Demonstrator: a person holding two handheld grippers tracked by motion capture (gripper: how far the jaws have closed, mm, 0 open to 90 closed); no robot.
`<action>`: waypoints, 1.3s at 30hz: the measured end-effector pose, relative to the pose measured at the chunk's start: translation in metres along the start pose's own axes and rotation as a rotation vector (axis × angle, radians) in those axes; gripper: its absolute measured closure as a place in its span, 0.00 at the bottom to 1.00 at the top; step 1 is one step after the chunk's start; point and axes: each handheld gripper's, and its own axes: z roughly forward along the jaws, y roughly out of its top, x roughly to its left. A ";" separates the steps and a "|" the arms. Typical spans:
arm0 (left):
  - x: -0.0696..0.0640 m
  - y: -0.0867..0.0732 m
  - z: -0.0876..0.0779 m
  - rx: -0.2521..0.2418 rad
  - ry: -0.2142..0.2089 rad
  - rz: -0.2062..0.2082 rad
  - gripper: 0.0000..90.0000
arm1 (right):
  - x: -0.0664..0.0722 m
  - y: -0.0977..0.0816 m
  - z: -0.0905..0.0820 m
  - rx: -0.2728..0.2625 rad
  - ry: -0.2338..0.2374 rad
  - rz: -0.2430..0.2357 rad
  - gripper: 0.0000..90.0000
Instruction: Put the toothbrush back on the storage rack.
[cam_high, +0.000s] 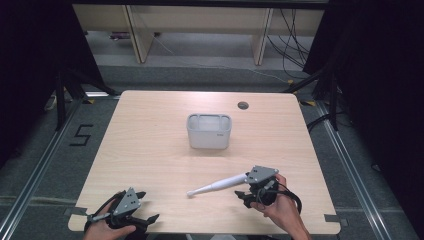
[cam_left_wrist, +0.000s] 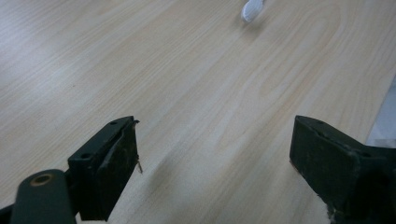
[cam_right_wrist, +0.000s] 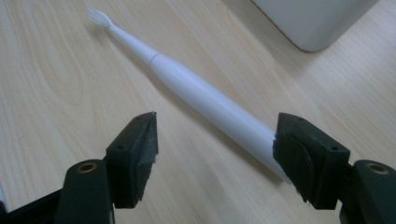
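1. Black jaws of the right gripper (cam_right_wrist: 215, 158) stand apart — spread on either side of the butt end of the white electric toothbrush (cam_right_wrist: 205, 100). In the right gripper view the handle's end runs in close by one jaw; whether that pad touches it I cannot tell. The other pad stands clear of the handle, so nothing is pinched.
2. Right hand (cam_high: 282, 210) comes in over the near edge of the table (cam_high: 150, 150), toward the near right corner, with the gripper's grey plate on top and its cable looped beside the wrist.
3. Left gripper (cam_high: 142, 210) sits at the near left corner, held by the left hand (cam_high: 102, 227). In the left gripper view its jaws are wide apart over bare wood — nothing between them.
4. Toothbrush lies flat on the table, between the centre and the near edge, right of the middle. Long axis slants: brush head toward the near edge and the left, thick handle end toward the right edge, at the right gripper.
5. White bin (cam_high: 209, 131) stands upright near the table's centre, on the far side of the toothbrush and well apart from it.
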 end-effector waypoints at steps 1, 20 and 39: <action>0.001 0.000 0.001 0.012 -0.003 0.007 0.16 | -0.001 0.006 0.003 0.003 0.007 -0.013 0.36; -0.001 0.000 0.000 0.012 -0.006 0.015 0.16 | 0.006 0.040 0.040 0.116 0.095 -0.141 0.42; -0.001 0.001 -0.001 0.020 0.010 0.024 0.16 | 0.005 0.049 0.067 0.210 0.140 -0.209 0.47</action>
